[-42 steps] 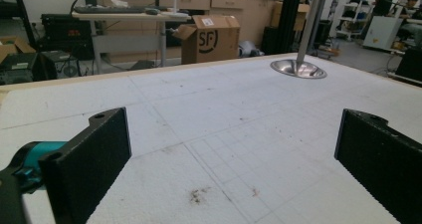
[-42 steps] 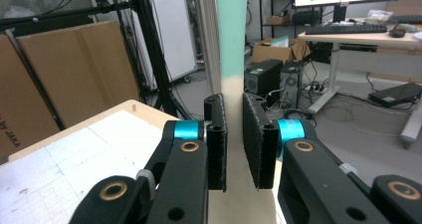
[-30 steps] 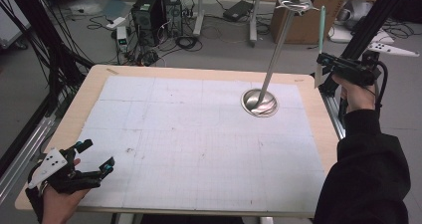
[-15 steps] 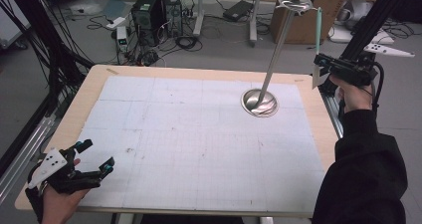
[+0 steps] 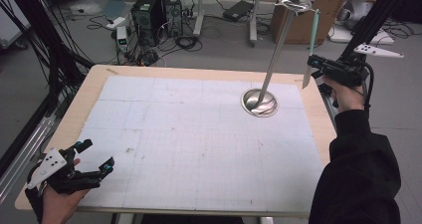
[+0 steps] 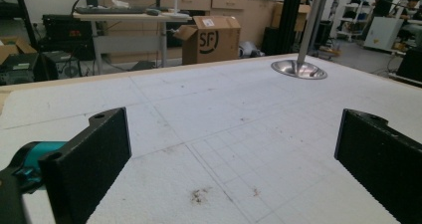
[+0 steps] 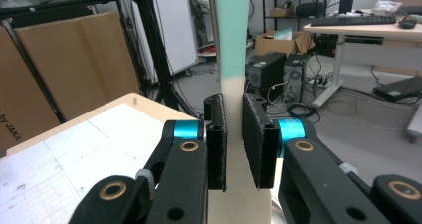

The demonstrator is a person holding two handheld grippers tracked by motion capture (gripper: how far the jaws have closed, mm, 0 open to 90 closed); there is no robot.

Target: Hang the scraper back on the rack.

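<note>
The right gripper (image 5: 312, 70) is clamping a knife (image 7: 233, 64) between its pads, holding it upright past the bench's (image 5: 89, 92) far right edge, mint handle up and pale blade down. Just inside that edge, near the far right corner, a steel stand (image 5: 260, 102) is resting on the white mat (image 5: 189, 134). The left gripper (image 5: 94, 157) is sitting at the near left corner, jaws wide apart with nothing between them.
</note>
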